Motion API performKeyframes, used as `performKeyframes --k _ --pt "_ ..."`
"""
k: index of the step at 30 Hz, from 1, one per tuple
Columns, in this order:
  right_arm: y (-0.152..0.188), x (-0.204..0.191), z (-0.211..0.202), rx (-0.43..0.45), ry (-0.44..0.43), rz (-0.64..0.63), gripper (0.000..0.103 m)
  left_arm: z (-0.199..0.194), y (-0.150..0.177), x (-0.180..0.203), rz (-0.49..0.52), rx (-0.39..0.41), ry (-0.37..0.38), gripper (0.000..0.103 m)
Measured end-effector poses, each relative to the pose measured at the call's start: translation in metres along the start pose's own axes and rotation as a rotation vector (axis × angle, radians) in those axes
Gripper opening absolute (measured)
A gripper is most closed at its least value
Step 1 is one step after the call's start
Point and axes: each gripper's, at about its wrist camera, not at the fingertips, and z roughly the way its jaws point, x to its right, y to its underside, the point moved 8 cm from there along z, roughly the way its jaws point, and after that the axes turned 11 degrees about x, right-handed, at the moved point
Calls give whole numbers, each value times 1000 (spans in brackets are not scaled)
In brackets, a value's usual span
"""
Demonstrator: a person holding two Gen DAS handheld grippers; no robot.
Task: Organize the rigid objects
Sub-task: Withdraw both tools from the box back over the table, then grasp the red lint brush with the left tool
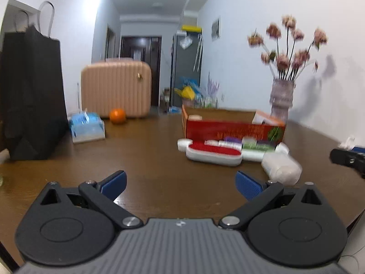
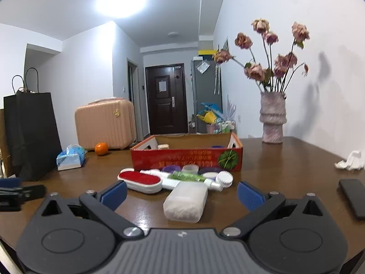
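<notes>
A red cardboard box (image 2: 182, 158) stands open on the brown table, also in the left wrist view (image 1: 232, 130). In front of it lies a cluster of items: a white brush with a red pad (image 2: 142, 180) (image 1: 213, 153), a green-labelled tube (image 2: 189, 178), round lids (image 2: 224, 178), and a frosted plastic case (image 2: 186, 201) (image 1: 281, 166). My right gripper (image 2: 181, 193) is open, with the frosted case between its fingers. My left gripper (image 1: 181, 182) is open and empty over bare table, left of the cluster.
A black paper bag (image 2: 29, 134), a tissue pack (image 2: 69, 157), an orange (image 2: 101, 148) and a pink case (image 2: 105, 123) stand at the left. A vase of dried flowers (image 2: 272, 118) is at back right. A crumpled tissue (image 2: 350, 159) and a dark phone (image 2: 353, 197) lie at right.
</notes>
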Motion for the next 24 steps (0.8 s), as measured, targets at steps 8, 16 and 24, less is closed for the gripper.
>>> performKeyframes --k 8,16,24 --pt "12 18 46 -21 44 -8 103 62 0 5 -15 -75 14 103" --pt "24 45 103 -123 16 11 94 138 -1 35 15 -188 113 103" --pt "15 86 182 -139 -7 50 92 237 -20 19 -23 -269 109 91"
